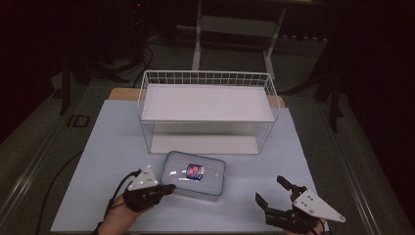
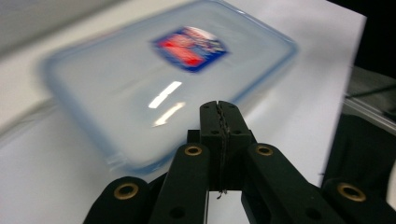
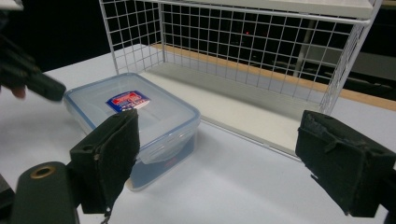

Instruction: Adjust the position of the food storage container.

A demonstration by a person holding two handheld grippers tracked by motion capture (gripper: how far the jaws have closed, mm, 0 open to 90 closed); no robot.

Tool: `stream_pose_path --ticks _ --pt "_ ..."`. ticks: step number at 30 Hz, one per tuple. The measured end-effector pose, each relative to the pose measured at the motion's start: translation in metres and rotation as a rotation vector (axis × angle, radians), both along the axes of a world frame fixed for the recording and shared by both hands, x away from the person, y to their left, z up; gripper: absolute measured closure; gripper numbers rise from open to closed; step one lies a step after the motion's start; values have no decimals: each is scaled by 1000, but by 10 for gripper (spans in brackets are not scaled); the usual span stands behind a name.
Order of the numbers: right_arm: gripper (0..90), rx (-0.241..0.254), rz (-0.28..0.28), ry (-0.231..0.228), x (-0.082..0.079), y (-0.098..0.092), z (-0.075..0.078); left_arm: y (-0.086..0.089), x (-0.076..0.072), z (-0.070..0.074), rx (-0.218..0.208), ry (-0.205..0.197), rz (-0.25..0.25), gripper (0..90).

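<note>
Clear lidded plastic box (image 1: 195,174) sits unlifted before white wire shelf rack (image 1: 208,110); left gripper (image 1: 169,188) clenched empty at its edge, right gripper (image 1: 270,192) released, apart.

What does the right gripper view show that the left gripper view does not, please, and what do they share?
Right gripper view: the white wire shelf rack behind the box, the side wall of the plastic box, and the right gripper with its jaws wide apart and nothing between them.
Left gripper view: the left gripper with its jaws pressed shut on nothing, close to the near edge of the lid, which is blurred.
Both: the box with its blue-rimmed lid and red and blue label, on the white table.
</note>
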State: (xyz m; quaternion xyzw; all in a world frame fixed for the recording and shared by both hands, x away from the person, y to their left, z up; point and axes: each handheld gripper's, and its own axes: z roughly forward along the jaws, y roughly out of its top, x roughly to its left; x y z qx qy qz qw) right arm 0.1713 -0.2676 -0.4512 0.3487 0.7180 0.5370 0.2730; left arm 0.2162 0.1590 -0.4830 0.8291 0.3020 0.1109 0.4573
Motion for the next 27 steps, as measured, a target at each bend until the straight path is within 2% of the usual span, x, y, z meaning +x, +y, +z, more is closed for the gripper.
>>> stream_pose_path --ticks 1,4,6,8,9,10,11,13,19,20,22,27 --pt "133 1 -3 -2 0 0 0 7 1 2 2 -13 21 888" --pt "133 3 -5 -1 0 0 0 25 7 3 -1 -18 84 888" --pt "133 4 -4 2 0 0 0 33 12 0 -12 3 117 888" --pt "133 3 -5 1 0 0 0 38 16 -4 -2 13 133 888" --pt "133 7 1 0 0 1 0 42 22 -13 11 31 154 887" --pt "133 8 3 1 0 1 0 42 22 -13 11 31 154 888" --pt "133 7 4 1 0 1 0 41 27 -21 31 37 156 888" --pt "133 8 5 0 0 1 -1 39 33 -27 44 54 150 887" --pt "133 10 0 2 0 0 0 30 43 -38 55 95 132 888" --pt "133 10 0 4 0 0 0 27 44 -39 76 91 124 887" --pt "133 10 2 6 0 0 -1 25 43 -40 80 98 124 887" --pt "133 9 1 4 0 -1 0 27 40 -40 67 107 114 888"
